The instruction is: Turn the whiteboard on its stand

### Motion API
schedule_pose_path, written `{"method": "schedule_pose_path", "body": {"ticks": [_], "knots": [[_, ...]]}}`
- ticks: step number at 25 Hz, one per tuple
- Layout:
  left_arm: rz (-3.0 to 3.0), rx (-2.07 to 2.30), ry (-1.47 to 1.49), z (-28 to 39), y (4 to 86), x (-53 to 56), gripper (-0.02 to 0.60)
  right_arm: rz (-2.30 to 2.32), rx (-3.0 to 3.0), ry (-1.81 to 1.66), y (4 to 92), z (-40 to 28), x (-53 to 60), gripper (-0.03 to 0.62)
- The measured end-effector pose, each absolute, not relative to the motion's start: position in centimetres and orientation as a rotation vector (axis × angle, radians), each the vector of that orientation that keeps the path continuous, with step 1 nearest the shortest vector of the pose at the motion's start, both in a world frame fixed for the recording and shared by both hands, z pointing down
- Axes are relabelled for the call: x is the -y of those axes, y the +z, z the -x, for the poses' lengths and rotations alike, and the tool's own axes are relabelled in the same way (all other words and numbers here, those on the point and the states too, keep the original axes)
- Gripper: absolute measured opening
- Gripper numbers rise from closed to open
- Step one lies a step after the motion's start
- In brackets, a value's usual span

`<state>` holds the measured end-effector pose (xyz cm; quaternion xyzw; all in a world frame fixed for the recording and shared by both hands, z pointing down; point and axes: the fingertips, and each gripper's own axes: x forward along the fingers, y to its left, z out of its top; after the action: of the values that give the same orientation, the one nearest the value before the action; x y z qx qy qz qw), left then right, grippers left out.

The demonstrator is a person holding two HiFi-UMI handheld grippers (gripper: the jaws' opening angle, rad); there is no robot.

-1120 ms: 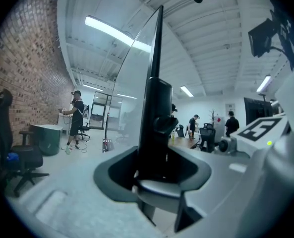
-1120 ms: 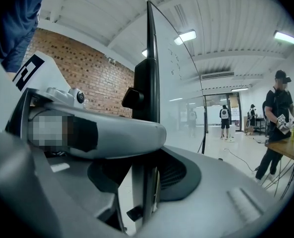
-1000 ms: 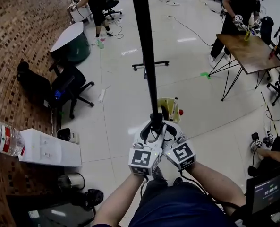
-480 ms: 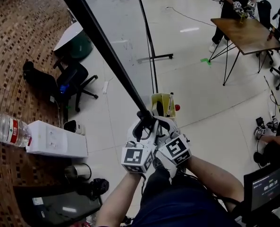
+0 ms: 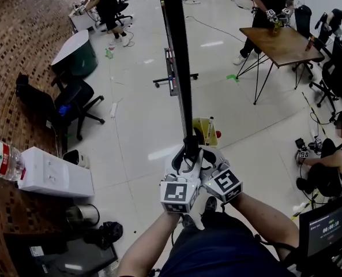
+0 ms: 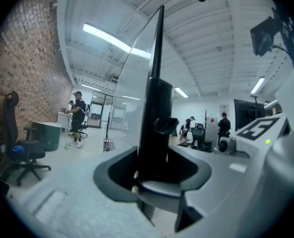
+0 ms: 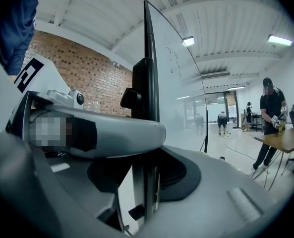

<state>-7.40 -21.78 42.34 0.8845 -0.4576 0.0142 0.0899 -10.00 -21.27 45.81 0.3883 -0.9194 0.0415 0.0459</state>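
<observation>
Bright ceiling strip lights [image 6: 112, 38] glare off the floor [image 5: 137, 133]; gripper views bulge, dark-cornered.

head view: above left hand-held gripper [image 5: 184, 156] and right hand-held gripper [image 5: 209, 158], steeply down | gripper views: close along own jaws, near level | all share board [image 5: 176, 51], edge-on

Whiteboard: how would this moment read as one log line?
whiteboard: edge-on in head view | left gripper: shut on its frame | right gripper: shut on its frame

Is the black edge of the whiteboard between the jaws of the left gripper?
Yes, the left gripper view shows the black edge of the whiteboard standing upright between the two jaws of the left gripper.
</observation>
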Motion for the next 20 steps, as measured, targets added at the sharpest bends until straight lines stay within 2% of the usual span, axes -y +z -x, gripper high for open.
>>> {"method": "schedule_pose_path", "body": {"ticks": [10,20], "knots": [[-2.668,1.271,0.026,5.9,42.0,16.4,0.188,-1.251,2.759,0.11,45.7,8.0,16.1,0.158],[-2.631,1.384,0.045,6.2,41.6,11.3,0.189,-1.196,2.804,0.09,45.6,8.6,10.9,0.158]]}}
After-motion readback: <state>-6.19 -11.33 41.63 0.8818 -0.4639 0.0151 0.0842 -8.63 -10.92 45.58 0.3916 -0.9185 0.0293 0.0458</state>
